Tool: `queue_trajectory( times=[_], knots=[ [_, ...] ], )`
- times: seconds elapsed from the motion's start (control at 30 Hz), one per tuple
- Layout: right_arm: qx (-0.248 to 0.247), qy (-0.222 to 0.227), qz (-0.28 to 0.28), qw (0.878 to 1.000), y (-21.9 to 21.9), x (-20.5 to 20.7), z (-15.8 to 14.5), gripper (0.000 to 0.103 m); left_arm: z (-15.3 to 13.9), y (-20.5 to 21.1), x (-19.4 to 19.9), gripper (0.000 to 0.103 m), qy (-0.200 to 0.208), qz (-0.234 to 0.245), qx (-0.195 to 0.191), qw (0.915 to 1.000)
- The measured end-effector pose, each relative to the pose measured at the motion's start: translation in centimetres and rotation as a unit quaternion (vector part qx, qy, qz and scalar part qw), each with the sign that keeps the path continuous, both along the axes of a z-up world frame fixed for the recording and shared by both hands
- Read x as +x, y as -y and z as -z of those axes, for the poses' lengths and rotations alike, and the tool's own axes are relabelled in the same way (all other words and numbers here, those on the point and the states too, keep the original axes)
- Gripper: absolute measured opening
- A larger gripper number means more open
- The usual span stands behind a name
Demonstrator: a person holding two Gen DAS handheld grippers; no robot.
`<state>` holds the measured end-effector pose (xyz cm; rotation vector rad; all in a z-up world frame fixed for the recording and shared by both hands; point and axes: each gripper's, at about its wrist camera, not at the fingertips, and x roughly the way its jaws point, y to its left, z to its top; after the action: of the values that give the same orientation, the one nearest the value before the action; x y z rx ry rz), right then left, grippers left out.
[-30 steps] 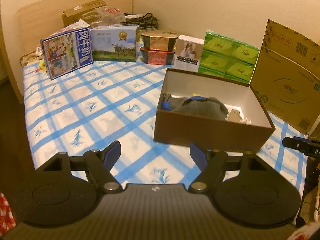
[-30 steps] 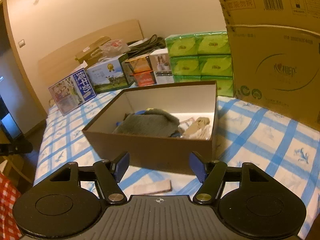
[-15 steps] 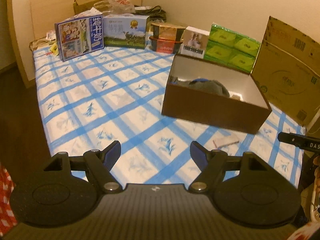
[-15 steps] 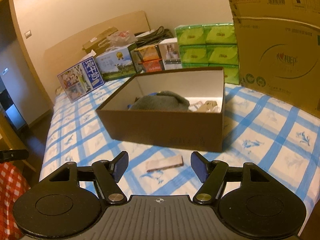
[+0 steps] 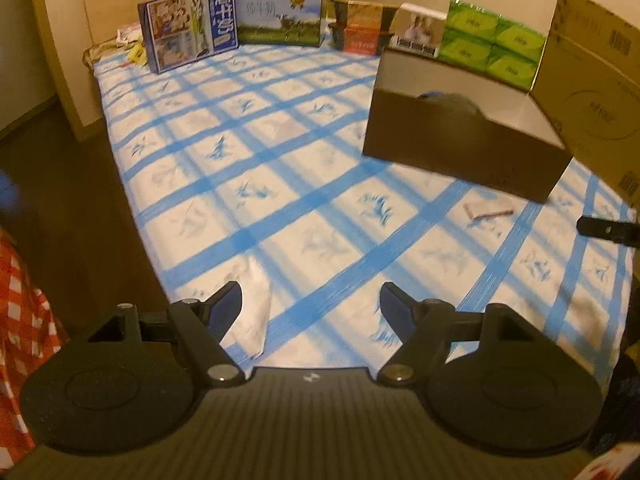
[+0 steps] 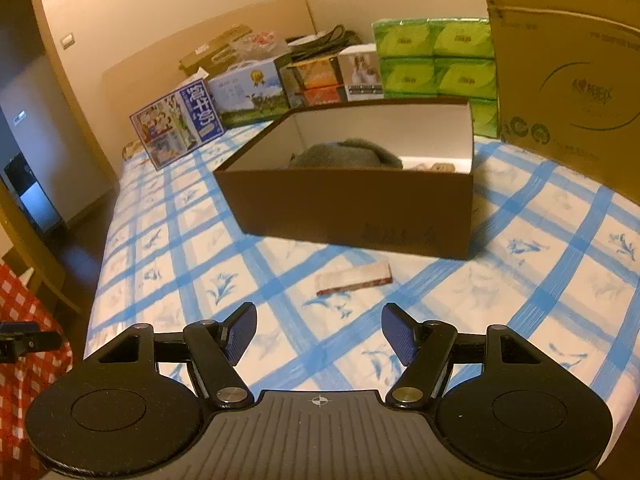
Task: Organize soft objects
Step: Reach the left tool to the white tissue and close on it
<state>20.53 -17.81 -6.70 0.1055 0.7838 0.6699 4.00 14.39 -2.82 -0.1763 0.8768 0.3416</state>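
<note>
Left gripper (image 5: 310,306): fingers spread wide, nothing between them, held above the near edge of the bed sheet (image 5: 280,184). Blue pads (image 5: 230,306) face each other across bare checked cloth.

Right gripper (image 6: 318,332): released as well, fingers apart and empty, above the same sheet (image 6: 520,280).

Brown box (image 6: 352,208): open-topped, ahead of the right gripper and slightly to its right; in the left view it sits ahead and well to the right (image 5: 464,140). It rests flat on the sheet.

Grey cloth (image 6: 348,154): bundled inside the box, toward the far-left part of the interior, its top showing above the near wall. A bit of blue (image 5: 430,95) shows beside it in the left view. Some pale small items (image 6: 438,167) lie at the box's right end; too small to tell what they are.

Pale folded strip (image 6: 354,276): lies on the sheet outside the box, just in front of its near wall, directly ahead of the right gripper, between gripper and box. In the left view (image 5: 486,212) it is ahead and far right. Neither gripper touches it.

Beyond the box: green tissue packs (image 6: 434,56), a large cardboard carton (image 6: 568,80) to the right, milk cartons (image 5: 280,16) farther left.
</note>
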Motion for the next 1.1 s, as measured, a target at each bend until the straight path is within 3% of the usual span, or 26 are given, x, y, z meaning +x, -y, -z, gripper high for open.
queue_trajectory(
  times=[1.1],
  knots=[
    [-0.048, -0.023, -0.008, 0.999, -3.7, 1.1, 3.0, 0.069, 7.1, -3.9, 1.9, 0.074, -0.055, -0.018, -0.007, 0.9983]
  ],
)
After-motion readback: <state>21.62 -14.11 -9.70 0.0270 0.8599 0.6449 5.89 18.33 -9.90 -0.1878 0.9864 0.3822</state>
